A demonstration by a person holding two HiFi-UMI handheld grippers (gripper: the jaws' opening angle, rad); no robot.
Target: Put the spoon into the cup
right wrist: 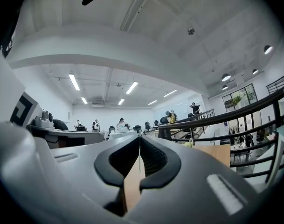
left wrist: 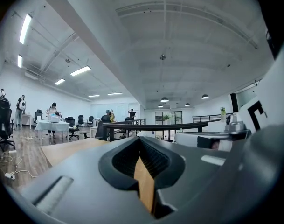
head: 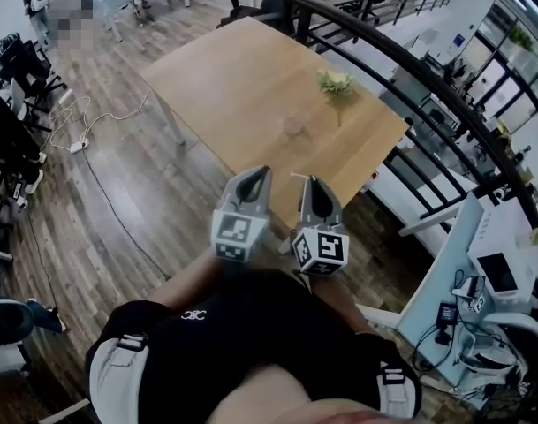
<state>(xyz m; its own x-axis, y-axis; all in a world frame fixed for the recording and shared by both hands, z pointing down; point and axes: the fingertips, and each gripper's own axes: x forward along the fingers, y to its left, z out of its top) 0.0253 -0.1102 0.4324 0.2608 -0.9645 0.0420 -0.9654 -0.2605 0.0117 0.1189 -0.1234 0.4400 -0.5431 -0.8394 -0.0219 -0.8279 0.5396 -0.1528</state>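
Head view, nearest first: the person's black-shirted torso [head: 242, 343], forearms reaching forward

Left gripper [head: 263, 177], a grey two-jaw tool, and right gripper [head: 313, 184], the same make, are held side by side. They are close but not touching, and both point level. Their tips show against the near corner of the light-brown wooden table [head: 233, 69]

Left gripper view: the left gripper [left wrist: 141, 141] has its jaws closed, the black pads meeting at the tip with nothing between them. Only a strip of table wood shows through the slot behind the tips

Right gripper view: the right gripper [right wrist: 140, 138] likewise has its jaws together tip to tip and holds nothing

Task items: the clear glass cup [head: 292, 127] stands upright on the tabletop, toward the right-hand edge. It is well ahead of both grippers and touched by neither. The spoon cannot be made out in any view

Just beyond the cup, apart from it, stands a small plant with green and pale-yellow blooms [head: 336, 82]. It also shows low at right in the right gripper view [right wrist: 188, 143]

Past the table's right edge a curved black metal railing [head: 410, 60] runs along. Left of the table a white cable [head: 92, 126] lies looped on the brown plank floor [head: 118, 201]

Far end: desks and office chairs, with people too small to describe
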